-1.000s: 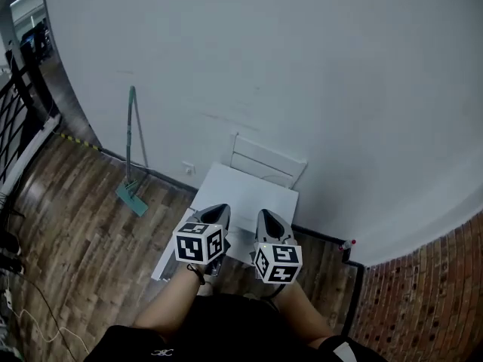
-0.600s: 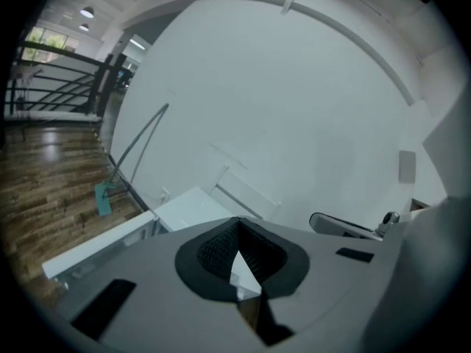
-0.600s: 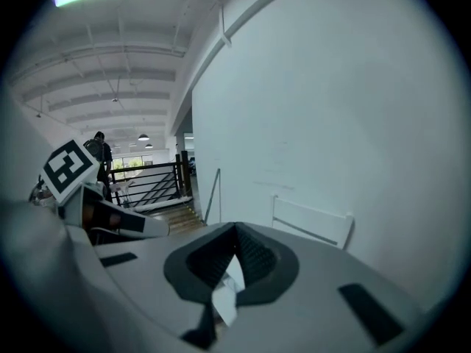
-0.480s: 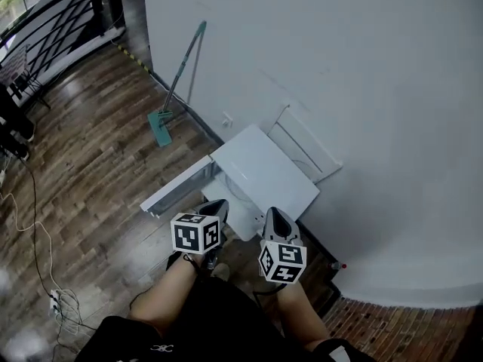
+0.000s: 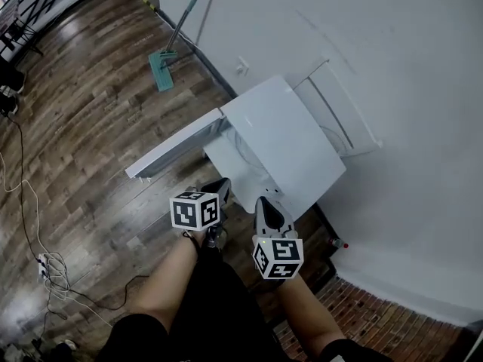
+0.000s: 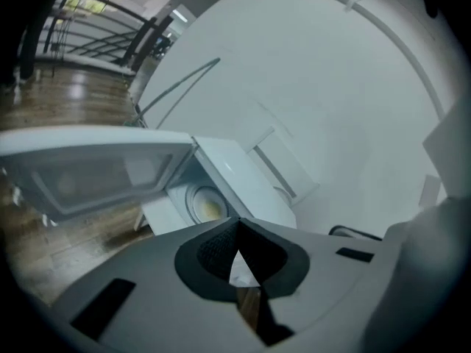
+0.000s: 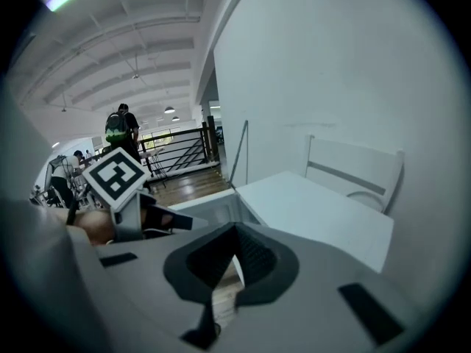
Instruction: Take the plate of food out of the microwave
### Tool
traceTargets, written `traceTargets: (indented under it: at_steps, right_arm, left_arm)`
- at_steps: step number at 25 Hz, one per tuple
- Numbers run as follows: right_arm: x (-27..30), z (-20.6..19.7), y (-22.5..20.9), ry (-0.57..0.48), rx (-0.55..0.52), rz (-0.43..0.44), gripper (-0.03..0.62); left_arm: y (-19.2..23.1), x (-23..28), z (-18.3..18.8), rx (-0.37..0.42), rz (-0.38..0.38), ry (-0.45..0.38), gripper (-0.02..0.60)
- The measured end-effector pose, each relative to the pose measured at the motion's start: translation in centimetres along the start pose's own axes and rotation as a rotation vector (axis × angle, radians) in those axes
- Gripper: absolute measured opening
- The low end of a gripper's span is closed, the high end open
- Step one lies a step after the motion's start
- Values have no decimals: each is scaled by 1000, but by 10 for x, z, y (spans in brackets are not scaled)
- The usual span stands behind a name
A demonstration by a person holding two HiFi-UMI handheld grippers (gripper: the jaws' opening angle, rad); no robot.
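Note:
A white microwave (image 5: 290, 138) stands on the wooden floor against the wall, and its door (image 5: 172, 148) hangs open to the left. Inside it, the left gripper view shows a round plate with yellowish food (image 6: 205, 205). My left gripper (image 5: 219, 190) is shut with nothing in it, in front of the open cavity, its tip (image 6: 237, 225) short of the plate. Beside it my right gripper (image 5: 268, 202) is also shut and empty, near the microwave's front right corner. Its own view looks across the microwave's flat top (image 7: 313, 206) and catches the left gripper's marker cube (image 7: 116, 177).
A green mop (image 5: 161, 69) leans on the wall at the back left. Cables (image 5: 50, 271) lie on the floor at the left. A white slatted panel (image 5: 341, 110) stands behind the microwave. Brick paving (image 5: 377, 319) begins at the right. People (image 7: 116, 128) stand far off.
Both grippers have sunk lower, toward the microwave's front. The head view has tipped downward, so the microwave and its open door now show from above and closer.

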State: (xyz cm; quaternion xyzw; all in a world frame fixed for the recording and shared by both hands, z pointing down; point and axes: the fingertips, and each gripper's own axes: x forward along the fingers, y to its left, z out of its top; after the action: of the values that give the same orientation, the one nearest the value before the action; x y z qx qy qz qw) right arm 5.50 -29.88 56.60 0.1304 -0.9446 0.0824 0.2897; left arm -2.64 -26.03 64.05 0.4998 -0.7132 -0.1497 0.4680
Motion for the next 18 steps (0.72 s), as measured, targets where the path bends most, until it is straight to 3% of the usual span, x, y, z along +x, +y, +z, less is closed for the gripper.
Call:
traceTargets:
  at_steps: [6, 8, 11, 14, 18]
  right_arm:
    - [50, -70, -20, 92, -17, -89, 6]
    - [62, -87, -21, 121, -21, -114, 6]
    - [91, -109, -28, 141, -45, -152, 6]
    - [107, -128, -38, 171, -62, -155, 6]
    - [109, -147, -42, 203, -71, -141, 6]
  left_arm:
    - [70, 94, -51, -239, -96, -8, -2]
    - [86, 114, -64, -300, -144, -6, 59]
    - [113, 147, -65, -325, -171, -29, 110]
    - [126, 181, -59, -368, -183, -63, 231]
    - [133, 221, -53, -361, -142, -65, 307]
